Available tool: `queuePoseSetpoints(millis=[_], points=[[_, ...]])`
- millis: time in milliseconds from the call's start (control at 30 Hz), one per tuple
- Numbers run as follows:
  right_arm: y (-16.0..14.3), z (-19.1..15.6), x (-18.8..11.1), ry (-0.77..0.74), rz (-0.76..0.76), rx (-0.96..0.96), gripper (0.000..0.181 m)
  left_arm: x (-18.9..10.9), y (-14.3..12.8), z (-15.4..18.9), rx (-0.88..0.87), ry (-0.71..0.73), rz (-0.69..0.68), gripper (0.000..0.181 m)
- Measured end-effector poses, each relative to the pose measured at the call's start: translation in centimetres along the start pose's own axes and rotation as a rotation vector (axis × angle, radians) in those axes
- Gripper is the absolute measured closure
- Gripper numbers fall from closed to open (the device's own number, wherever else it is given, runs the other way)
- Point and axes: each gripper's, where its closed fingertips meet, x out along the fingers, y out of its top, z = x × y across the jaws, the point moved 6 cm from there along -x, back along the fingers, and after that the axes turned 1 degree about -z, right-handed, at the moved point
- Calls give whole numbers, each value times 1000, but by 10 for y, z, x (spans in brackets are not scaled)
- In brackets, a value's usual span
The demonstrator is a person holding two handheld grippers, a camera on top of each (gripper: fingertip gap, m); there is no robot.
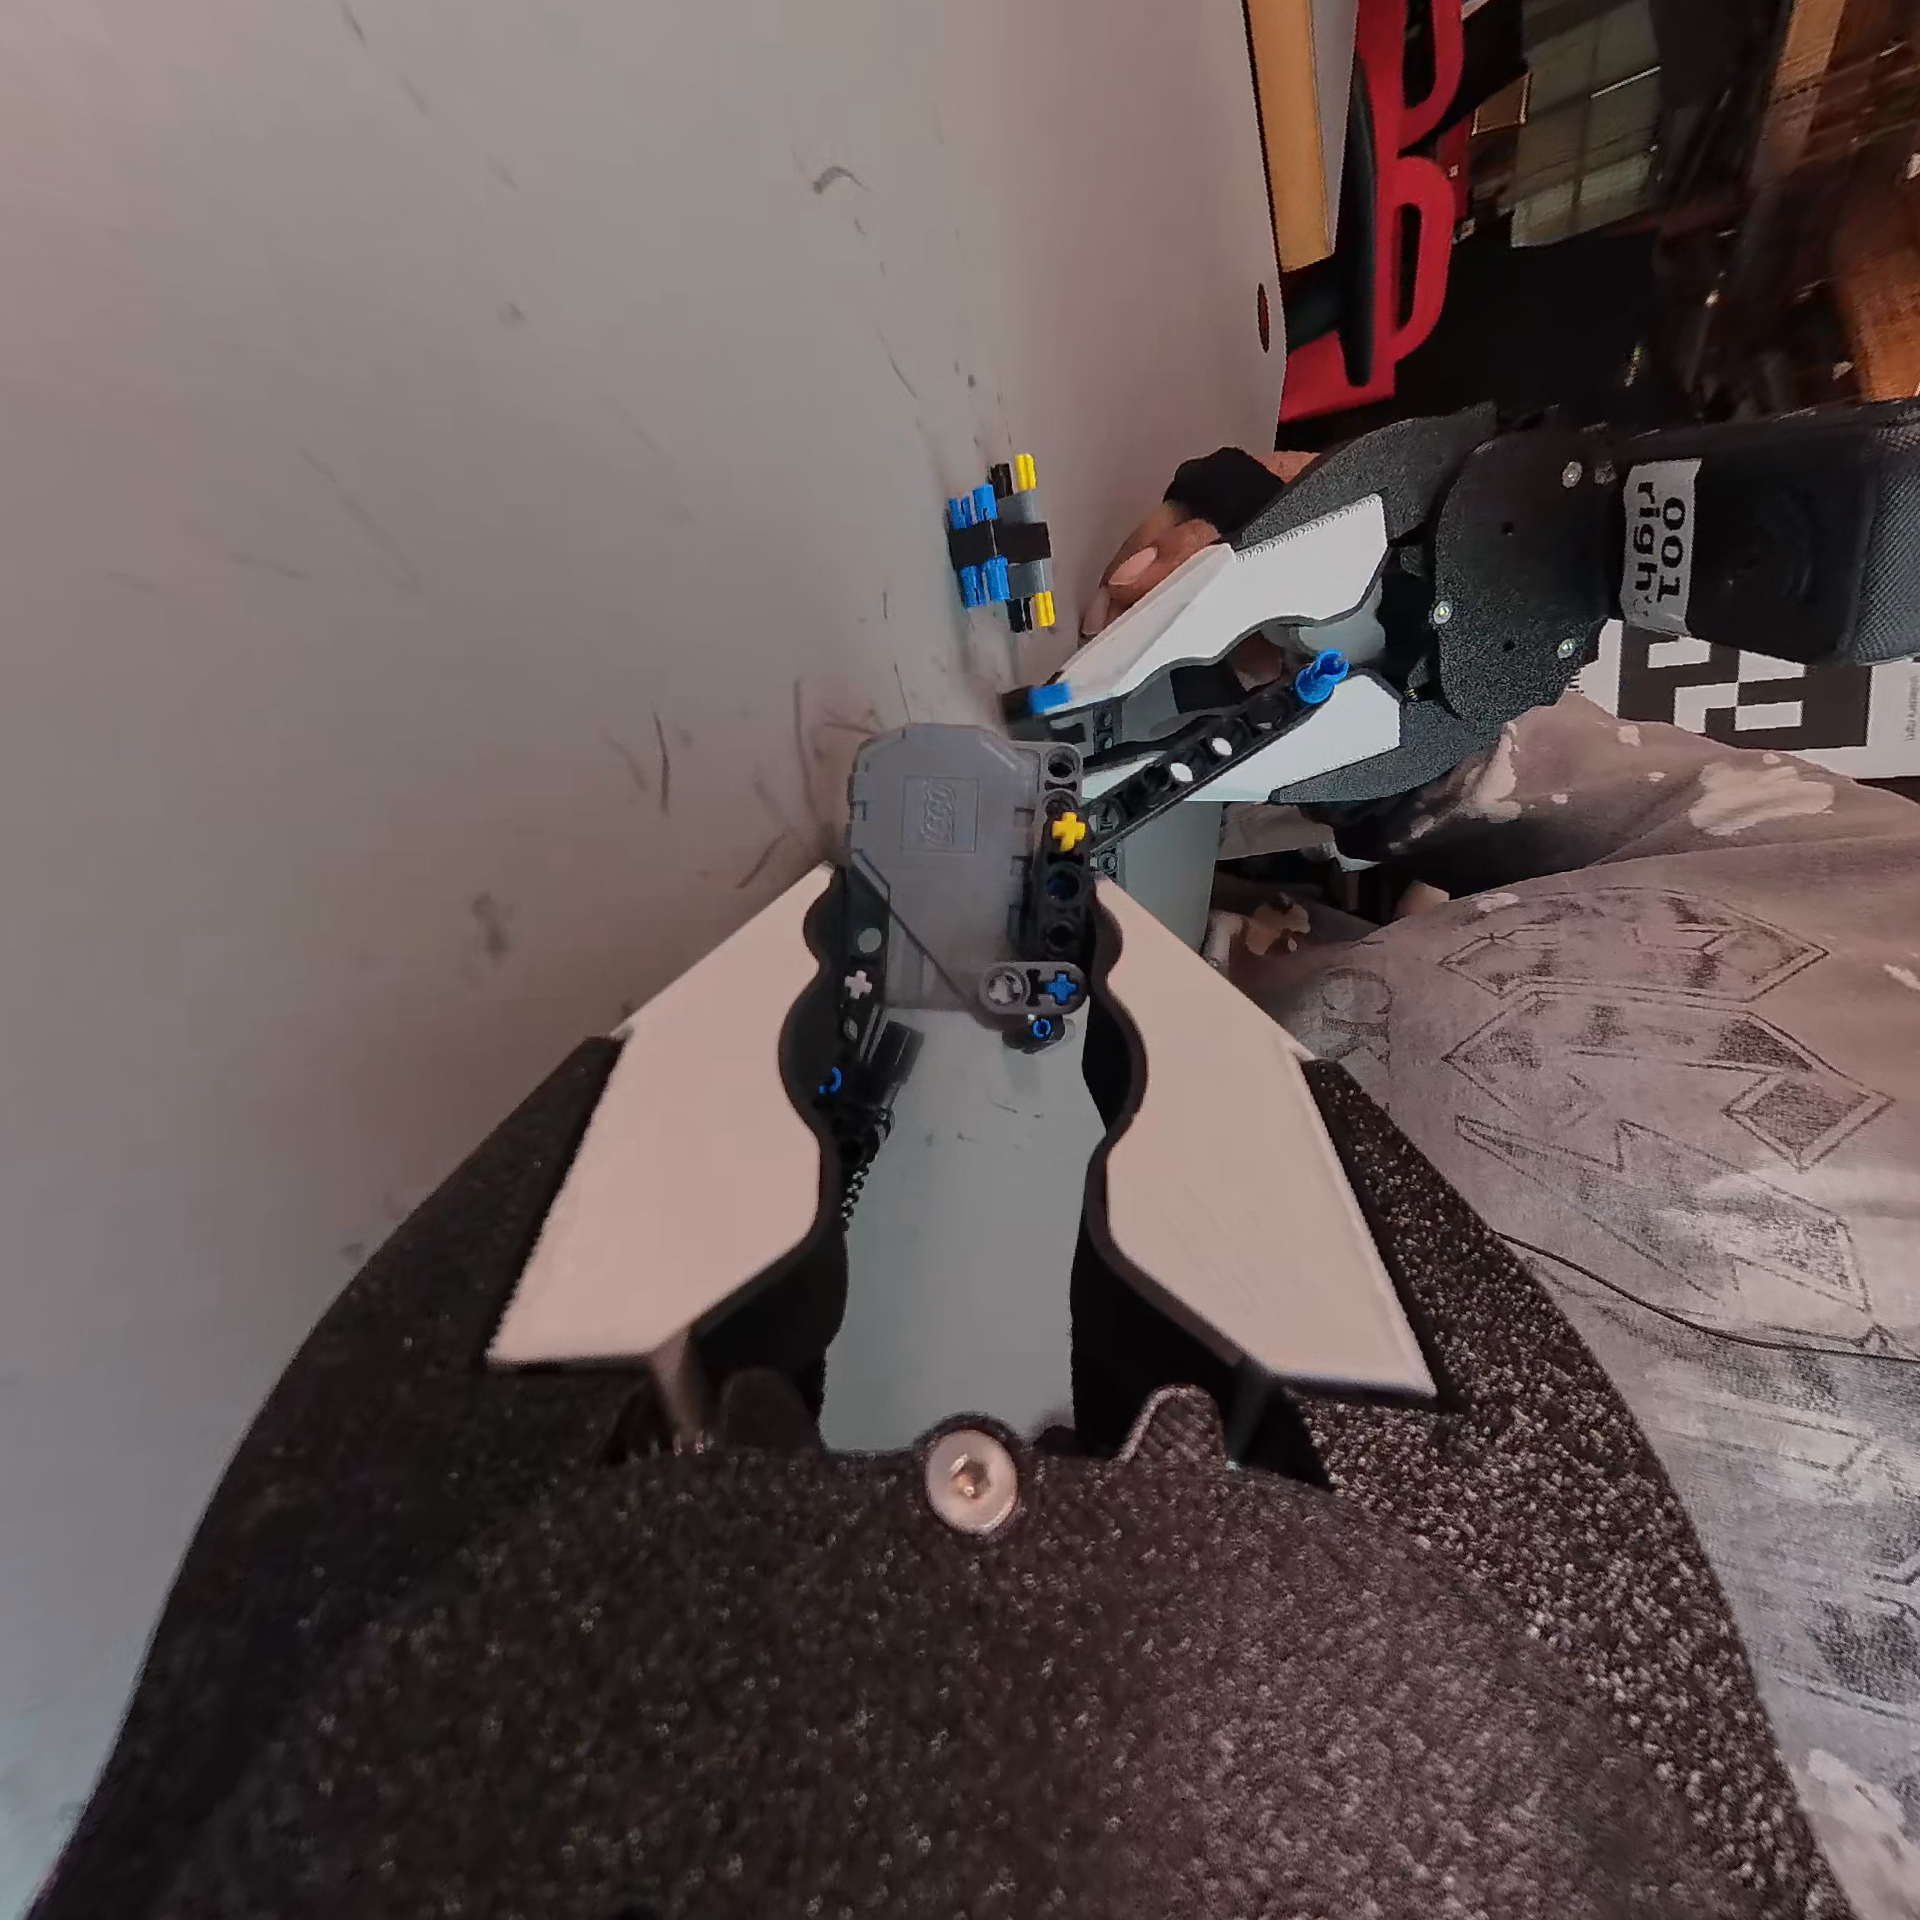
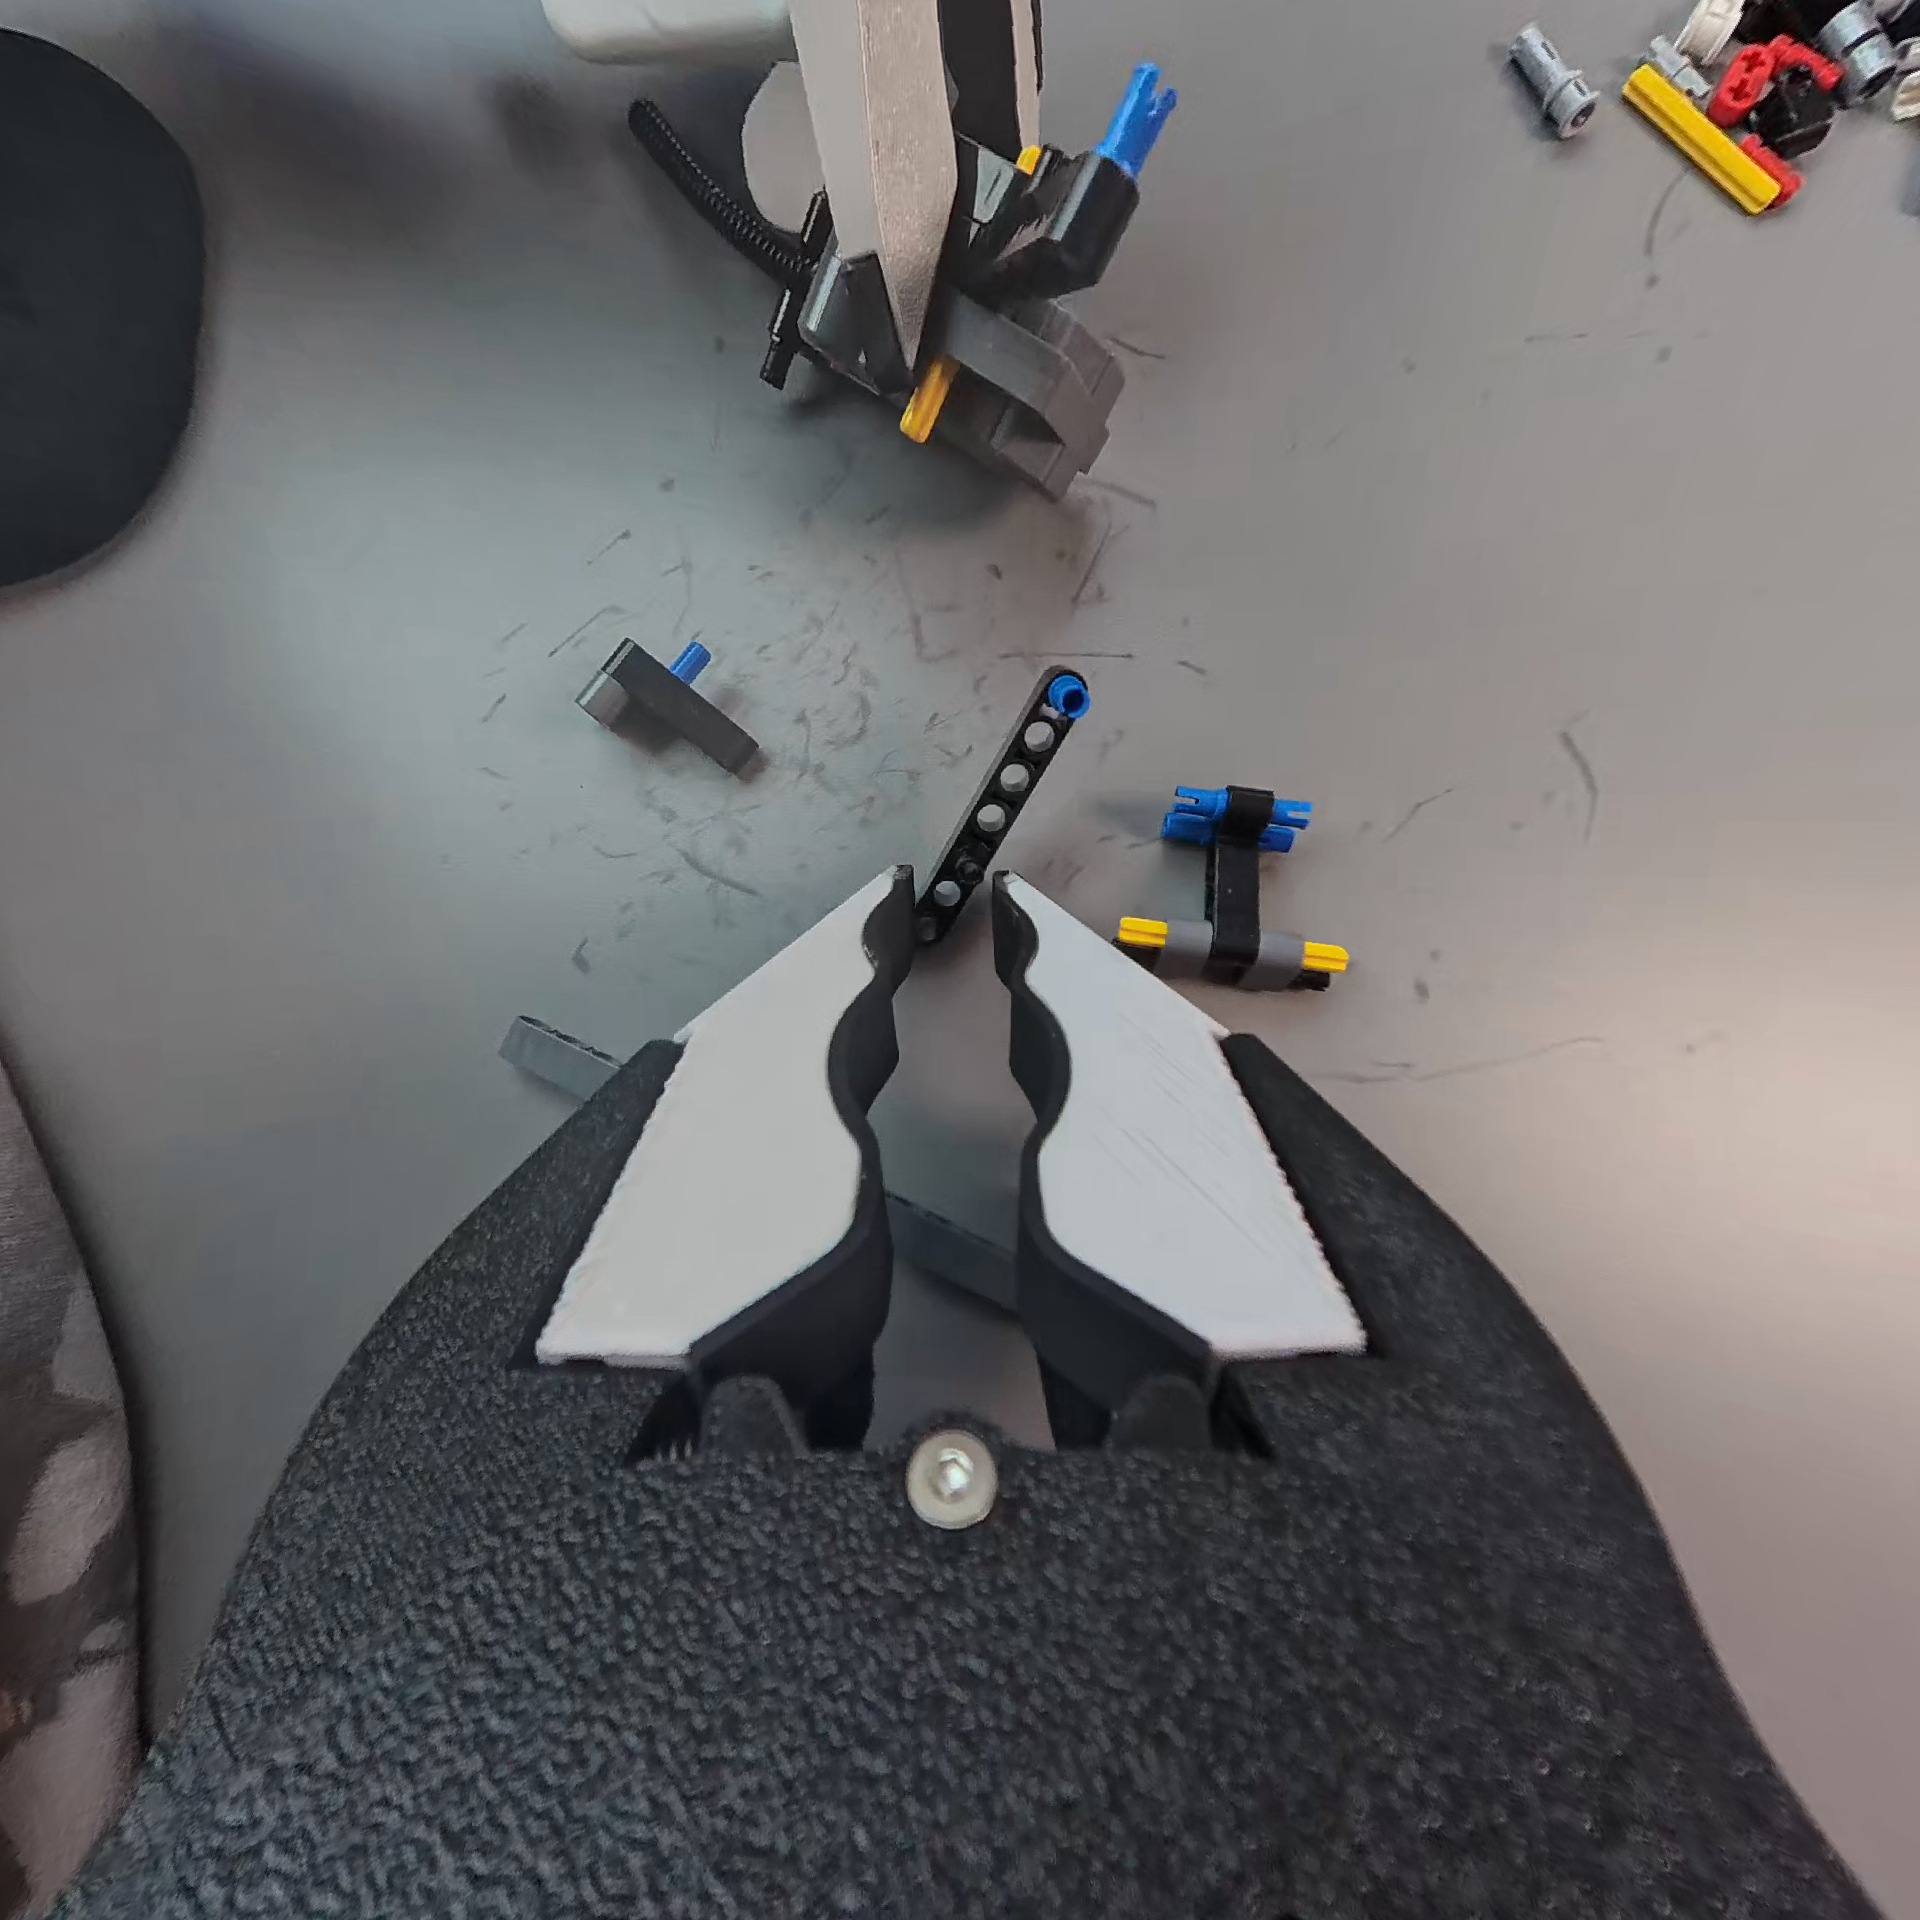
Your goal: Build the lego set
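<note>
My left gripper (image 1: 966, 878) is shut on a grey motor block assembly (image 1: 940, 831) with black beams, a yellow axle and blue pins, holding it by its sides against the grey table (image 1: 416, 623). The assembly (image 2: 1039, 395) also shows in the right wrist view with the left gripper (image 2: 914, 332) on it, and a black ribbed hose trails from it. My right gripper (image 2: 951, 881) is shut on a thin black beam (image 2: 1003, 790) with a blue pin at its far end. In the left wrist view the right gripper (image 1: 1143, 748) holds that beam (image 1: 1195, 748) close to the assembly.
On the table (image 2: 1455, 520) lie a small black piece with a blue pin (image 2: 665, 707), a black sub-assembly with blue pins and a yellow axle (image 2: 1236, 894), a grey beam (image 2: 551, 1049) and loose parts at the far right (image 2: 1756, 104). A dark round object (image 2: 83, 312) sits left. Left tips to right tips: about 8 cm. Left tips and right tips are each some 20 cm from the dark round object (image 2: 83, 312).
</note>
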Motion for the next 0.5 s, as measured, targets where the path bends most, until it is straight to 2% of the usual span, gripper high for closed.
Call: queuePoseSetpoints(millis=[200, 267, 433, 500], points=[[0, 1, 1, 17, -53, -27, 167, -1, 1, 0, -1, 3, 2, 136], [0, 1, -2, 23, -53, -34, 162, -2, 1, 1, 3, -2, 5, 133], [29, 14, -24, 24, 105, -163, 145, -4, 4, 1, 14, 7, 2, 131], [40, 26, -20, 8, 137, -258, 135, -4, 5, 1, 23, 3, -13, 131]])
